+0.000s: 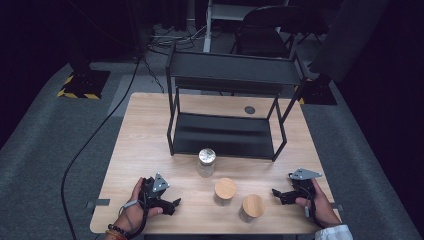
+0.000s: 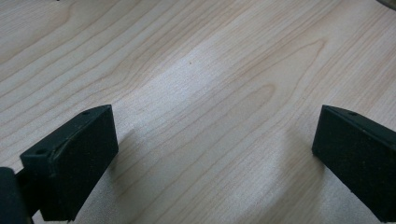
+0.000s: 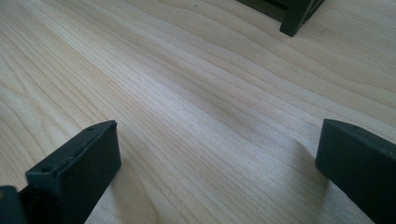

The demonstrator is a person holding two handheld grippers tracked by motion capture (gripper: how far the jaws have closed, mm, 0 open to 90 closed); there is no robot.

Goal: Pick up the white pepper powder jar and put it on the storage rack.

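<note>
From above, three jars (image 1: 225,190) are seen between the released left hand-held gripper (image 1: 175,204) and released right hand-held gripper (image 1: 275,193); bare bench (image 2: 196,70) is seen between each one's own jaws.

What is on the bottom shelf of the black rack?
The rack's bottom shelf looks bare: a dark surface with nothing standing on it. The top shelf overhangs and hides its back edge, so anything there cannot be seen.

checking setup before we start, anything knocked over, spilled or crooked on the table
Nothing stands out. The three jars, one with a shiny lid and two with wooden lids, stand upright in front of the black shelf, which sits square. No spill shows on the table.
</note>
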